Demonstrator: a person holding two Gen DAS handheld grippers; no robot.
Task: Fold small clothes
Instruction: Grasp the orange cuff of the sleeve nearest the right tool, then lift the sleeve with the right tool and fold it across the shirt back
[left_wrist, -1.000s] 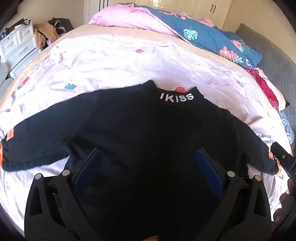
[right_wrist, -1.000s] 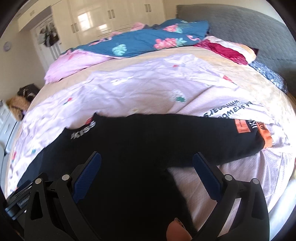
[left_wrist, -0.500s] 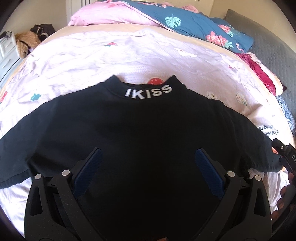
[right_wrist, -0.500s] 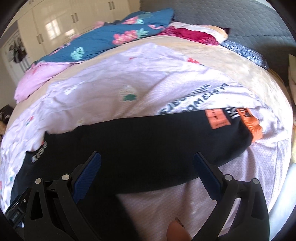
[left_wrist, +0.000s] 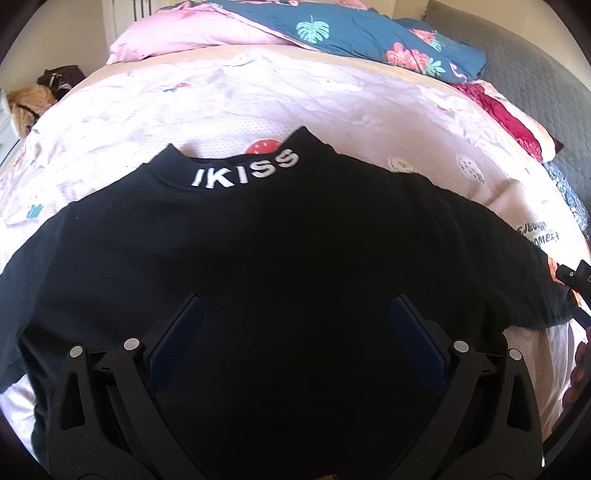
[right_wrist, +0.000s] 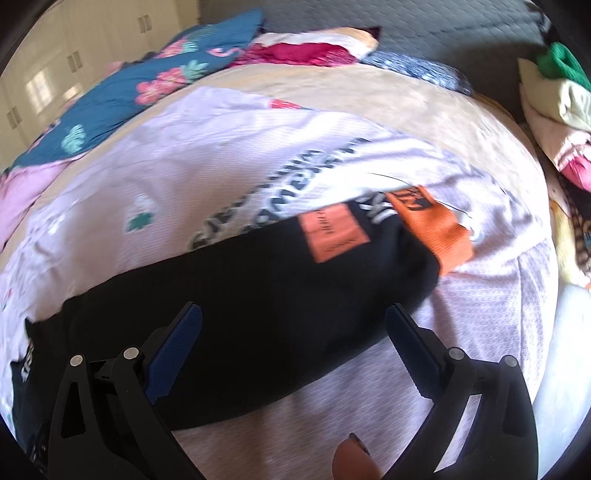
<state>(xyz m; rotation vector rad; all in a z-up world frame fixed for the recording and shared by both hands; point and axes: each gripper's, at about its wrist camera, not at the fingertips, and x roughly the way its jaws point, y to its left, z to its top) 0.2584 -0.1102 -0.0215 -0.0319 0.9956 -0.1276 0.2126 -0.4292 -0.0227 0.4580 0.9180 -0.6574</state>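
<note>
Left wrist view: a black shirt (left_wrist: 295, 251) lies spread flat on the bed (left_wrist: 332, 103), filling the middle of the frame, its collar with white "IKISS" lettering toward the top. The left gripper (left_wrist: 293, 317) hangs over the shirt's body at the bottom, its fingers spread wide and holding nothing. A blue floral quilt (left_wrist: 369, 37) lies at the upper right.

Right wrist view: the right gripper (right_wrist: 293, 325) is wide open and empty over one sleeve (right_wrist: 277, 280), which runs from lower left to an orange cuff (right_wrist: 436, 229) at centre right. A clothes pile (right_wrist: 561, 110) sits at the right edge.

Black sweater (left_wrist: 295, 258) flat, sleeves outspread
</note>
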